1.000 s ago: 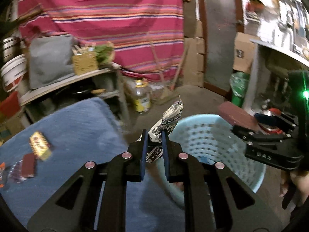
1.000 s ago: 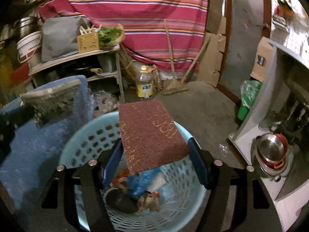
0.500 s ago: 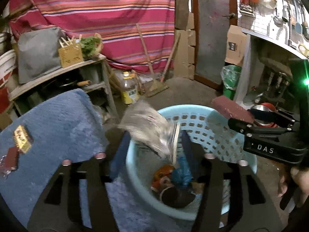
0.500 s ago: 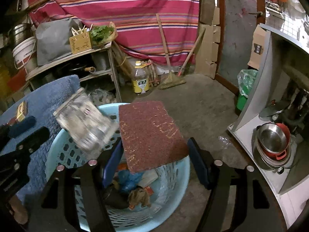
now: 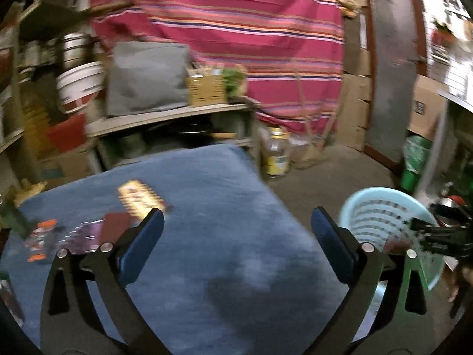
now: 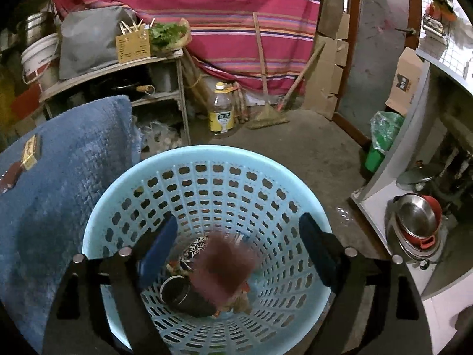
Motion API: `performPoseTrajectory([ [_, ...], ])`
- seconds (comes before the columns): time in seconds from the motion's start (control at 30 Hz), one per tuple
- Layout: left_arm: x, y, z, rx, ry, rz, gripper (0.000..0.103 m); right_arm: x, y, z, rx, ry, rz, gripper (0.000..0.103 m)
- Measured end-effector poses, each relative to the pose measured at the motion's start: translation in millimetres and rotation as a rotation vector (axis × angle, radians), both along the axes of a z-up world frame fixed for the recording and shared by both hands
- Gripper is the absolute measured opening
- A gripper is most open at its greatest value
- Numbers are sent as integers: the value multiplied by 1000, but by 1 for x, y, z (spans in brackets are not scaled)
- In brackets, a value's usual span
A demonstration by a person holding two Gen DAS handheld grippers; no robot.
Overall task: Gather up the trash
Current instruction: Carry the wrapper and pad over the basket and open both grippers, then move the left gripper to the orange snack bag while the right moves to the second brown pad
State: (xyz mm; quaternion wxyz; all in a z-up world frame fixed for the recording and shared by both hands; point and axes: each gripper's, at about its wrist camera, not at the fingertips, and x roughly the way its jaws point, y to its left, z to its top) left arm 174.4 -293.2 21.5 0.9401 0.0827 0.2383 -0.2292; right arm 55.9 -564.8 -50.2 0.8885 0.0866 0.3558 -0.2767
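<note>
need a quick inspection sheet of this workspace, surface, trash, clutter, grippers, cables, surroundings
surface: blue towel spread over the work surface
job's things: yellow wrapper and small wrappers lie on the towel; maroon packet, blurred, in the light blue basket above other trash
clutter: oil bottle, broom, white bucket, steel bowls
grippers: left gripper open, nothing between fingers; right gripper open over the basket; both jaws just opening
cables: nothing seen
surroundings: striped cloth, shelf, cardboard boxes

A pale blue plastic basket (image 6: 207, 177), smooth and perforated, beside a tabletop (image 5: 224, 236) draped in rough blue pile cloth. Glossy foil wrappers (image 5: 139, 199) lie on it. Shiny metal pots (image 6: 416, 222) gleam under a matt grey shelf (image 6: 384, 183).
</note>
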Motion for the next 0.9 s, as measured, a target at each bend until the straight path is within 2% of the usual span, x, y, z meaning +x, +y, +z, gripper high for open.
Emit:
performPoseTrajectory([
  [0.07,12,27,2,-6,1,58,97,2,4,6,12,-25,-7,83],
  [0.17,30,67,3,-2,-10,145,97,9,25,21,7,-97,12,89],
  [0.37,70,153,-8,31,-1,319,97,55,97,36,1,-200,131,90],
  [0.63,117,244,-27,25,49,490,97,138,209,31,10,-219,314,90],
  [0.9,153,281,-55,6,134,543,97,189,293,23,-6,-198,441,90],
])
